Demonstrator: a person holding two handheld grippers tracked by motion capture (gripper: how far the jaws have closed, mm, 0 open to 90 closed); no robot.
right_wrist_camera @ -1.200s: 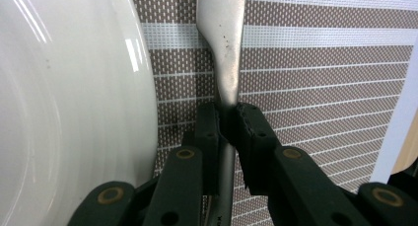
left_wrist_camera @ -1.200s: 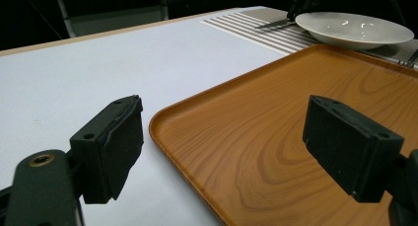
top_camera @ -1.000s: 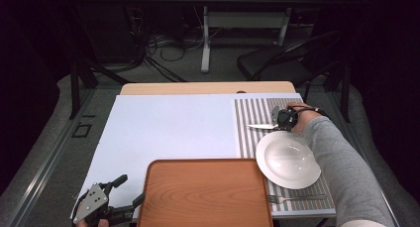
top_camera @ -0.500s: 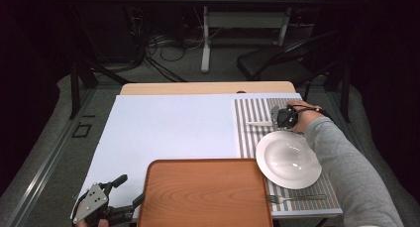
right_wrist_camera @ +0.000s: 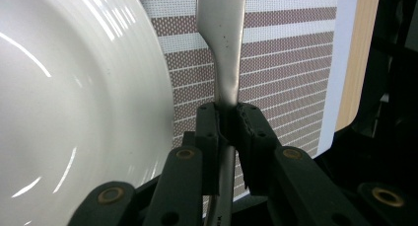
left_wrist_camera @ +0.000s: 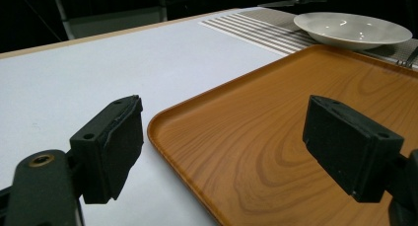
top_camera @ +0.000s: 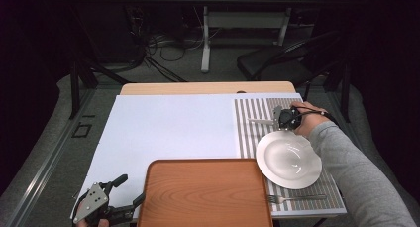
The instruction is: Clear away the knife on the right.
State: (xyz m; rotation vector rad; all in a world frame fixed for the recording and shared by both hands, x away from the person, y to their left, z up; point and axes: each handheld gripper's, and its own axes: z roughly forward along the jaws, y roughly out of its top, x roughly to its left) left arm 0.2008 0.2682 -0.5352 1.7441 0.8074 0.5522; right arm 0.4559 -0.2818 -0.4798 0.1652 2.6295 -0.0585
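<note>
Right gripper (right_wrist_camera: 227, 125), clamped on a flat silver metal knife (right_wrist_camera: 223, 43), holds it at 12 o'clock of the round white ceramic plate (top_camera: 288, 159).

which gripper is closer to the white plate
Right. The right gripper holds a knife just beyond the white plate; the left gripper sits open at the wooden tray's near-left corner.

The high view looks forward and down from above the near edge of the table (top_camera: 168, 128). The left gripper view sits low at the wooden tray (left_wrist_camera: 305, 137), facing across it toward the white plate (left_wrist_camera: 352, 28). The right gripper view hovers close over the striped placemat (right_wrist_camera: 291, 58), sharing that plate's rim (right_wrist_camera: 74, 102).
</note>
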